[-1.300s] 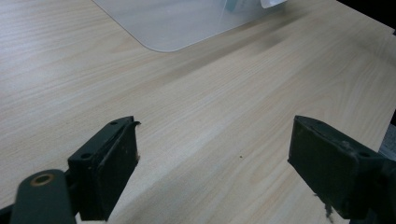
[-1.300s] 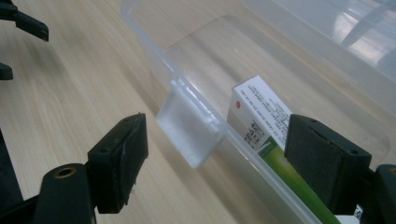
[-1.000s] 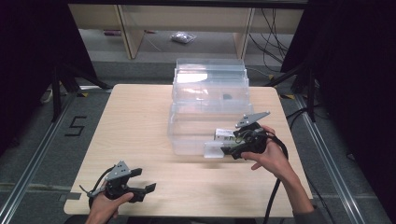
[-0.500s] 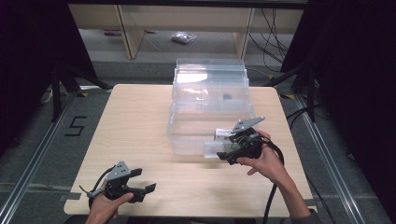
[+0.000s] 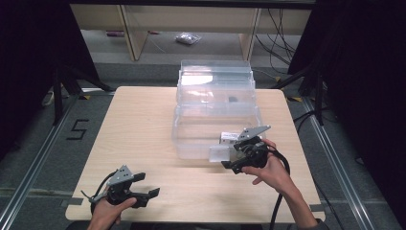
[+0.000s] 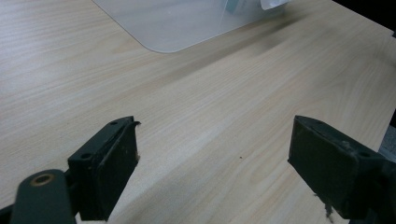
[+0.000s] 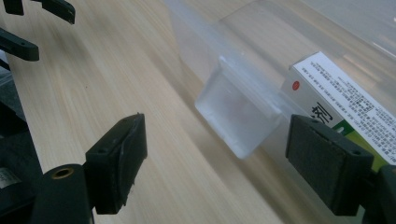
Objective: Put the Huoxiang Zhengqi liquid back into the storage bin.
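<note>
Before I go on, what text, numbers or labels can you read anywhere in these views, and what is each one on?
"5": black figure marked on the grey floor left of the light wooden table.
"剂": one large dark character, as far as it reads, on the white-and-green cardboard box inside the clear plastic bin.
Fine black print on that box's white top face: too small to read.
Red round mark on the box: no text readable.

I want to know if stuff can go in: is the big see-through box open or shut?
Open. The clear box has its lid flipped up behind it, and a small white carton already sits inside the bin.
</note>
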